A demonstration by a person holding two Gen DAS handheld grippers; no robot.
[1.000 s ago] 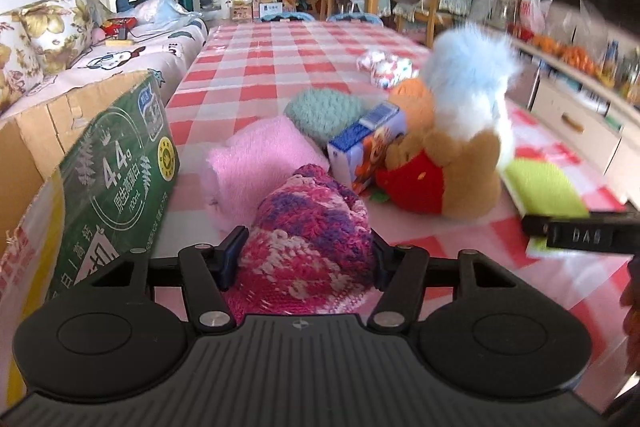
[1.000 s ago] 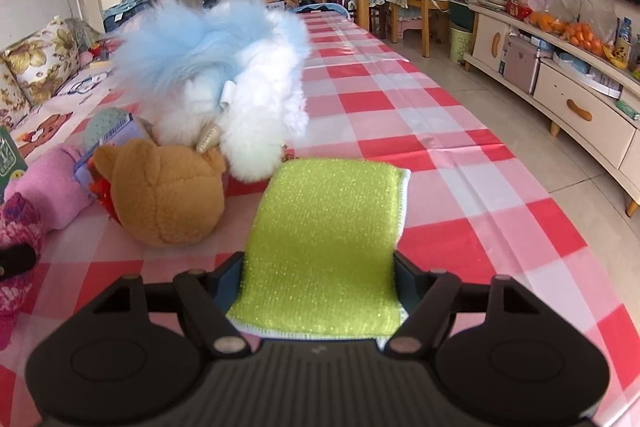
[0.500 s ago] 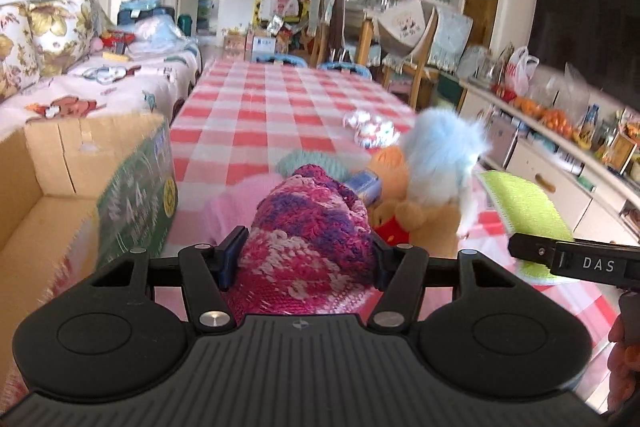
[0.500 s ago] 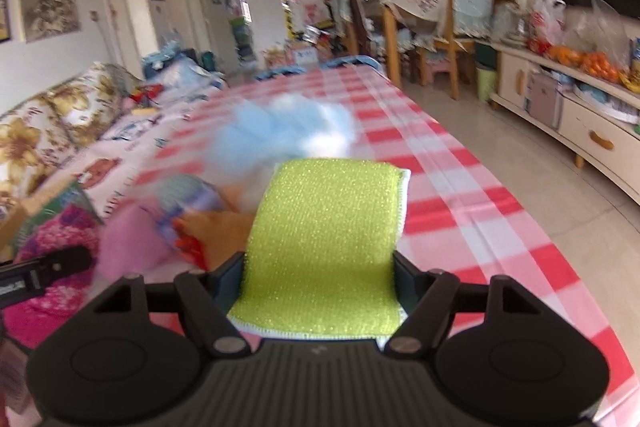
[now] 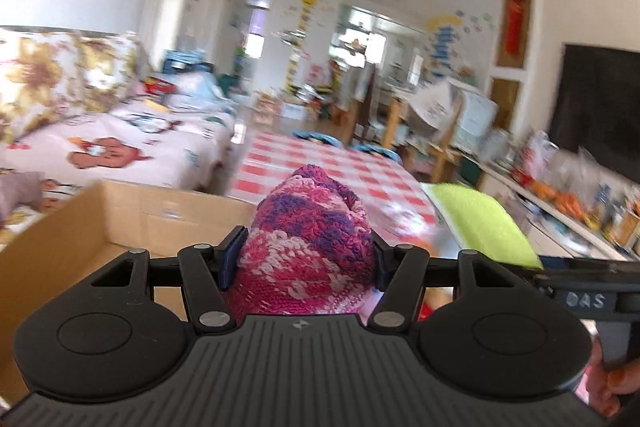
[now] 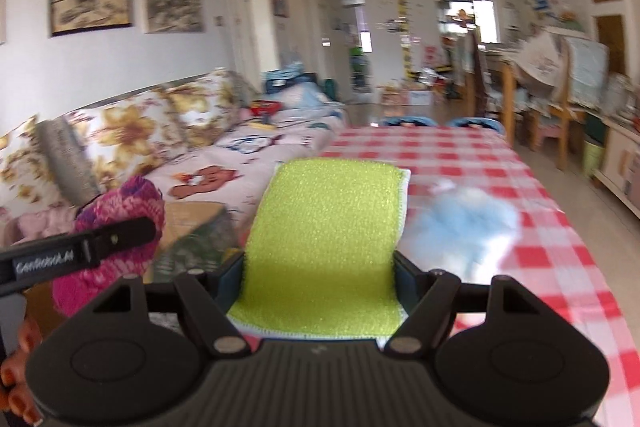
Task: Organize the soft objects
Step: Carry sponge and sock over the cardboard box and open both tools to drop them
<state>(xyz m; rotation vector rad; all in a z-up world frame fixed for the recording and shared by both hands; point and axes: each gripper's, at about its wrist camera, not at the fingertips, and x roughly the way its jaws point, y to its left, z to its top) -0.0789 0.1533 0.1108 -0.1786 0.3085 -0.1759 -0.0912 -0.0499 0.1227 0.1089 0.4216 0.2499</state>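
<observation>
Between the fingers of the left gripper [image 5: 304, 261] sits a pink and purple knitted hat [image 5: 310, 247], clamped on both sides. Below and to its left lies an open cardboard box [image 5: 120, 219]. Beside it, the right gripper [image 6: 320, 279] grips a green cloth [image 6: 326, 239]; ahead to its right, a blurred blue fluffy toy [image 6: 472, 227] rests on the checked tablecloth [image 6: 460, 155].
</observation>
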